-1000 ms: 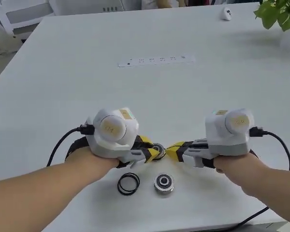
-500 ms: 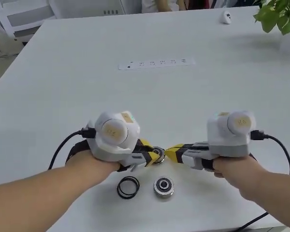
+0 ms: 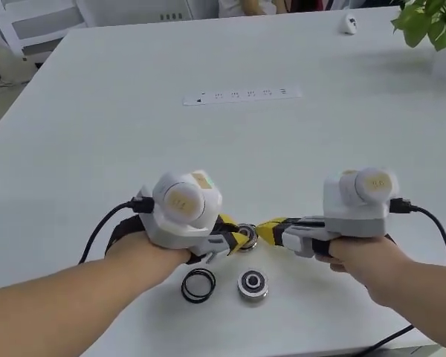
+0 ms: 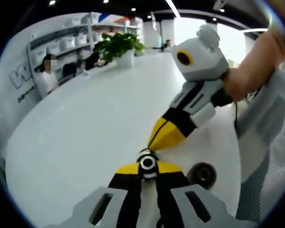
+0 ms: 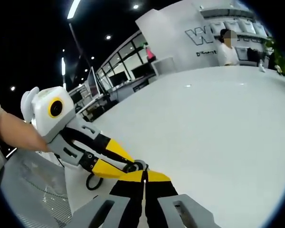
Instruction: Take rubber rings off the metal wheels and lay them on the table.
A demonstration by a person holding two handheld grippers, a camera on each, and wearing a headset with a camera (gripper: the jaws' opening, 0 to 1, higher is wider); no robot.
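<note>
Shows left gripper clamped on a metal wheel; right gripper with jaws pressed together, tips against that wheel's rim. Places one loose rubber ring and a second wheel side by side on the table, just below the grippers in the head view.

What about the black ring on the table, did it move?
No. The black ring lies where it did, just left of the loose wheel.
</note>
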